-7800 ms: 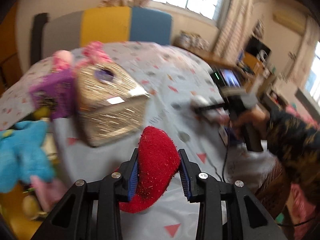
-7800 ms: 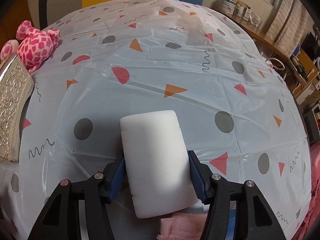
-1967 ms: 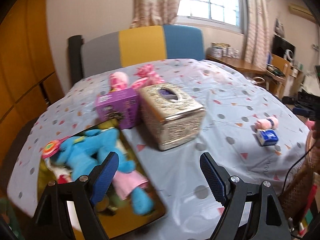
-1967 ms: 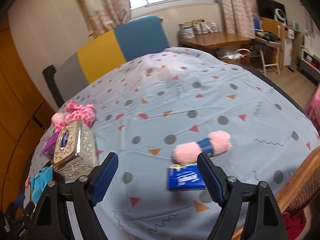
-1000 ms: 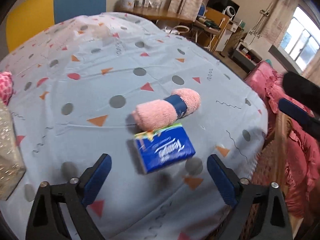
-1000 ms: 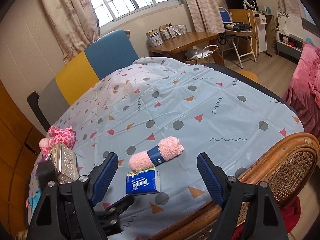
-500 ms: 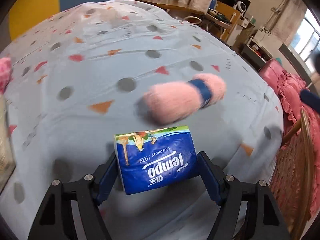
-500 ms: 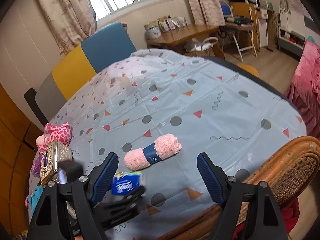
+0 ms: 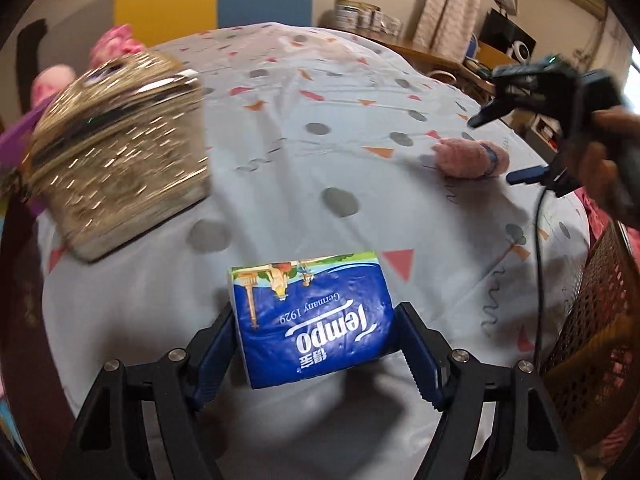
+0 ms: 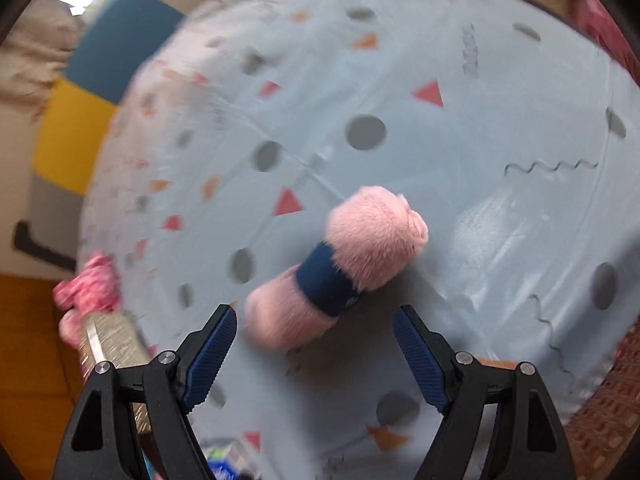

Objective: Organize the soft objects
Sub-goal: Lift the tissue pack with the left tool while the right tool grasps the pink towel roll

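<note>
Carrying, left: the left gripper [image 9: 316,350] has its blue pads pressed on both short sides of one blue tissue pack [image 9: 314,322], which appears lifted clear of the tablecloth [image 9: 280,184]; I judge this item picked up but not yet put away.
Reaching, right: the right gripper [image 10: 314,346] stands with its jaws wide apart and nothing between the pads, poised just short of the near end of the pink rolled towel [image 10: 340,266].
Towel, place: it lies on the tablecloth, tilted across the right wrist view, a dark blue band around its middle; untouched so far, so its pick-up is left to do.
Same towel, other view: in the left wrist view it sits far right, just beside the right gripper's fingers and the person's hand [image 9: 608,160].
Further back: one gold tissue box [image 9: 116,148] stands on the cloth, with one pink spotted plush [image 9: 116,42] beyond it; both are blurred.
Count: one tissue pack, one rolled towel, one gold box, one pink plush, two grippers.
Destination: cannot tell from these views where the soft things go.
Progress, judged: partway, one item in hand, one about to be taken.
</note>
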Tool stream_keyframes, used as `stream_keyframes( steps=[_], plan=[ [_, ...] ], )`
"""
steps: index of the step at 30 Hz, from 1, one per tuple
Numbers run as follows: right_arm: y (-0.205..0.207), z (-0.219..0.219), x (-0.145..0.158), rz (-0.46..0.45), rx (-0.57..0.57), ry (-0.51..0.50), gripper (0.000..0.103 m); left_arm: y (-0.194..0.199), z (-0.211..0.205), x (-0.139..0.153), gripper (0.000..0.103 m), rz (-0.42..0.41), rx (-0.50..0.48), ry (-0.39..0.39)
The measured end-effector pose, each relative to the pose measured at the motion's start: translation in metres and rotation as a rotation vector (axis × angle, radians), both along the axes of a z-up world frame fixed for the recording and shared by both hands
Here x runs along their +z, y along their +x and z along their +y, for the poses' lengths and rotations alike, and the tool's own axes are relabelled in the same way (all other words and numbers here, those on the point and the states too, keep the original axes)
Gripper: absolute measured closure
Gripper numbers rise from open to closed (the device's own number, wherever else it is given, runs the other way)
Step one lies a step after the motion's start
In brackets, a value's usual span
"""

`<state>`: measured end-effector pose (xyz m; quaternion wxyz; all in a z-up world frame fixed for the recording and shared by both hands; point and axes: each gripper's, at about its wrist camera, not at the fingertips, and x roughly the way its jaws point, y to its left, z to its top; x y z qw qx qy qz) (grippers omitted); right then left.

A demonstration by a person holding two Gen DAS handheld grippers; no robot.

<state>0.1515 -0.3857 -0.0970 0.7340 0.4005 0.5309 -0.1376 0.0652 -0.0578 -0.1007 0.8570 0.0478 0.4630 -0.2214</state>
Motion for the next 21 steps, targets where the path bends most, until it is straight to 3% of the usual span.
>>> stream_keyframes(
  steps=[2, 4, 8, 11, 13, 15, 18, 21],
  plan=[
    [0.014, 0.005, -0.004, -0.008, -0.001, -0.042, 0.021, 0.000, 0.010, -0.003, 0.026, 0.013, 0.024, -0.035],
    [0.030, 0.020, -0.002, -0.030, 0.071, -0.109, 0.019, -0.001, 0.015, -0.004, 0.026, 0.013, 0.033, -0.053],
    [0.063, 0.075, 0.004, -0.158, 0.379, -0.176, 0.020, -0.004, 0.019, -0.004, 0.025, 0.004, 0.039, -0.072],
    [0.071, 0.101, 0.002, -0.174, 0.454, -0.212, 0.020, -0.006, 0.018, -0.005, 0.025, -0.001, 0.047, -0.077],
    [0.075, 0.101, -0.005, -0.141, 0.426, -0.179, 0.020, -0.007, 0.016, -0.006, 0.025, -0.006, 0.046, -0.067],
    [0.078, 0.089, -0.012, -0.105, 0.325, -0.108, 0.020, -0.008, 0.016, -0.006, 0.025, -0.009, 0.048, -0.060],
    [0.075, 0.070, -0.015, -0.129, 0.132, 0.023, 0.019, -0.011, 0.012, -0.008, 0.025, -0.023, 0.040, -0.032],
    [0.083, 0.071, -0.013, -0.127, 0.083, 0.017, 0.018, -0.009, 0.013, -0.008, 0.026, -0.013, 0.049, -0.049]
  ],
)
